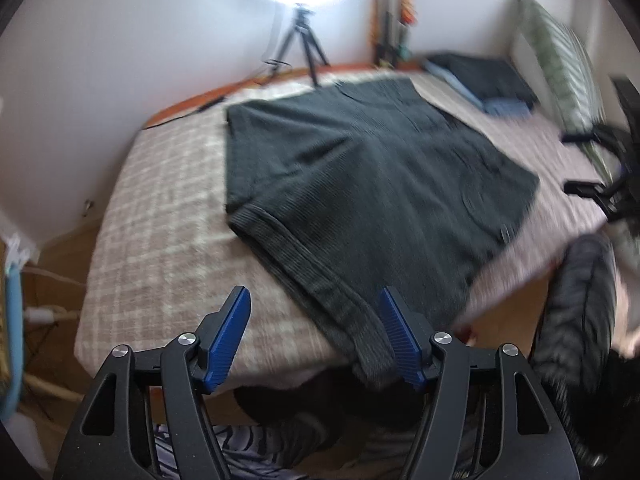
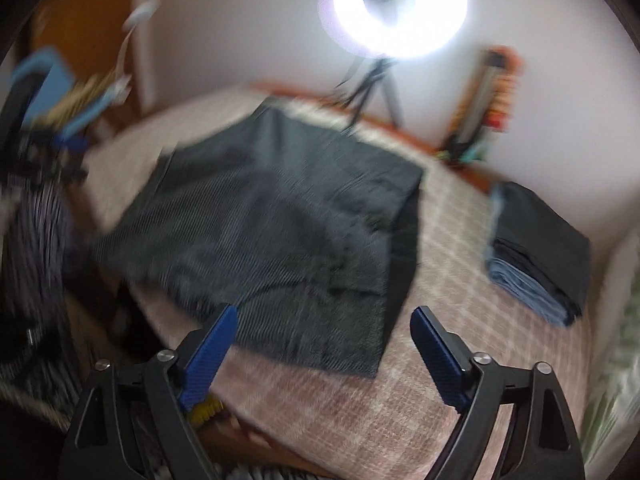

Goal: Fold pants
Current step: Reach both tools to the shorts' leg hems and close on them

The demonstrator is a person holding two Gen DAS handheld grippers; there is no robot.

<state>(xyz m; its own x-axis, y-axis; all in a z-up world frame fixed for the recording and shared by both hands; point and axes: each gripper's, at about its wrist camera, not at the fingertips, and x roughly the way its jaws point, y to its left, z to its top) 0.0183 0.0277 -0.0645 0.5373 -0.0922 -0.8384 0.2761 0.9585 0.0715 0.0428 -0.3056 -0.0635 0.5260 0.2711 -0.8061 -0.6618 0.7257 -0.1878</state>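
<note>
Left tool [image 1: 316, 336] gapes wide and empty at 6 o'clock over the waistband, right tool [image 2: 324, 354] equally wide, empty; the dark pants [image 1: 360, 184] lie folded flat mid-bed [image 1: 160, 208], probably released so the fold settles

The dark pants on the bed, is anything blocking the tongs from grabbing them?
Nothing visible is. The dark ribbed pants lie flat on the checked bedspread, with both open tongs, left and right, right at their near edge.

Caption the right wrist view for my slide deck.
Open right gripper hovers above dark pants spread on a plaid bed, folded stack alongside.
</note>
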